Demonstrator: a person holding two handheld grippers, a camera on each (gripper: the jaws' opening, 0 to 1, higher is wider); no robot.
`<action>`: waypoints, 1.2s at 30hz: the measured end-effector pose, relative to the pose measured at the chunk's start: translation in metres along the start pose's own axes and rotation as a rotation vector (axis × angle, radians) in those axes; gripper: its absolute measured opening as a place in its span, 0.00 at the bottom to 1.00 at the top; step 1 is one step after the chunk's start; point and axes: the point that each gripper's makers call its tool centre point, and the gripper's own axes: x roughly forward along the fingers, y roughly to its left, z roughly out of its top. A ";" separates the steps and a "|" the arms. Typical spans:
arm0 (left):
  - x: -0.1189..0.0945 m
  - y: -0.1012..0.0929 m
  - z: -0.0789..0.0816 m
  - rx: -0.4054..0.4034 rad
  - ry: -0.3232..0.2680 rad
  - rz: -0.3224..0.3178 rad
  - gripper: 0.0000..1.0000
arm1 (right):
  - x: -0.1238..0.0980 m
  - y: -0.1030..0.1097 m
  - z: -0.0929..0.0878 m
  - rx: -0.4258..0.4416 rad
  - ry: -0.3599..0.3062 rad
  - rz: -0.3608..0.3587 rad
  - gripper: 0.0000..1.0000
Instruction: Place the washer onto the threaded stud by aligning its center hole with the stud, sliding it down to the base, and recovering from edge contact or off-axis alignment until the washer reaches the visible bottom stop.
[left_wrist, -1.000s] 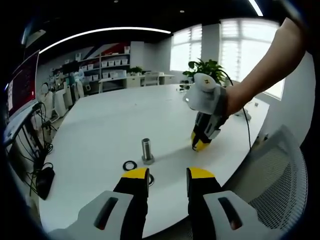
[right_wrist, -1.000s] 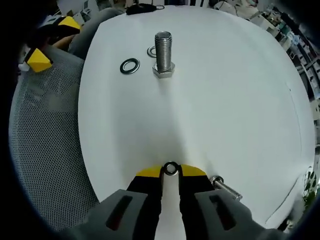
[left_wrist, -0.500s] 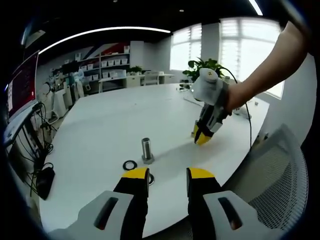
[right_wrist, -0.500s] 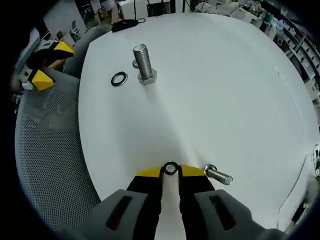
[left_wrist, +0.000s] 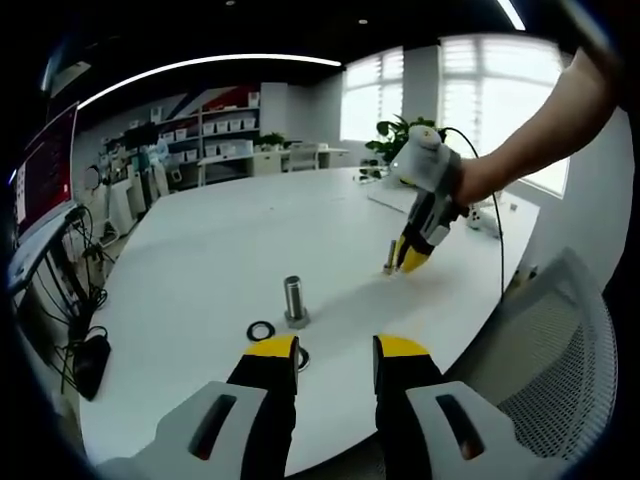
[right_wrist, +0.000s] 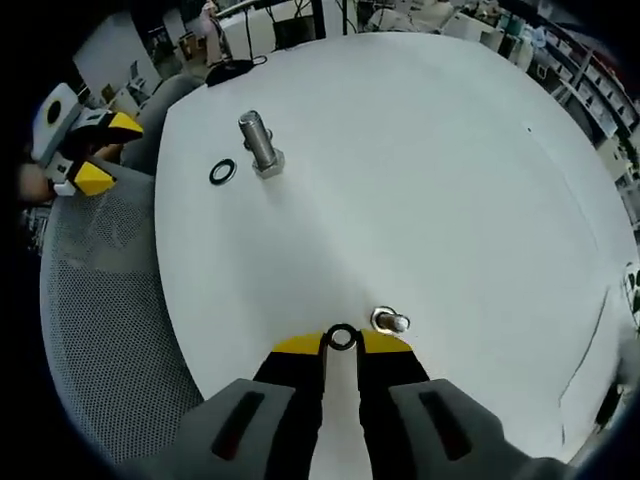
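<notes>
Washer (right_wrist: 342, 338): thin, stiff, light, likely slippery; right hand-held gripper (right_wrist: 341, 345) pinches its rim, hole clear. Left hand-held gripper (left_wrist: 335, 352) stands apart, idle.

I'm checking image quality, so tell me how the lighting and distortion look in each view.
Left gripper view: bright windows blow out, the table edge bows from fisheye. Right gripper view: even light, the stud and the washer in the right gripper are sharp, the white table glares slightly.

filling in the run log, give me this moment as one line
phase: carry | right gripper: shut on washer, beside small stud | left gripper: open, empty | large bolt: upright, bare | loose washer: on table
</notes>
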 end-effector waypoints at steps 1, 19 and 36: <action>0.000 0.000 0.000 0.001 0.000 0.000 0.28 | -0.001 -0.002 -0.001 -0.001 0.001 -0.003 0.14; 0.000 0.001 0.001 0.000 -0.002 0.008 0.28 | -0.029 -0.017 0.007 0.000 -0.047 -0.028 0.14; 0.001 0.002 0.000 0.003 0.000 0.013 0.27 | -0.034 -0.020 0.023 -0.072 -0.060 -0.045 0.14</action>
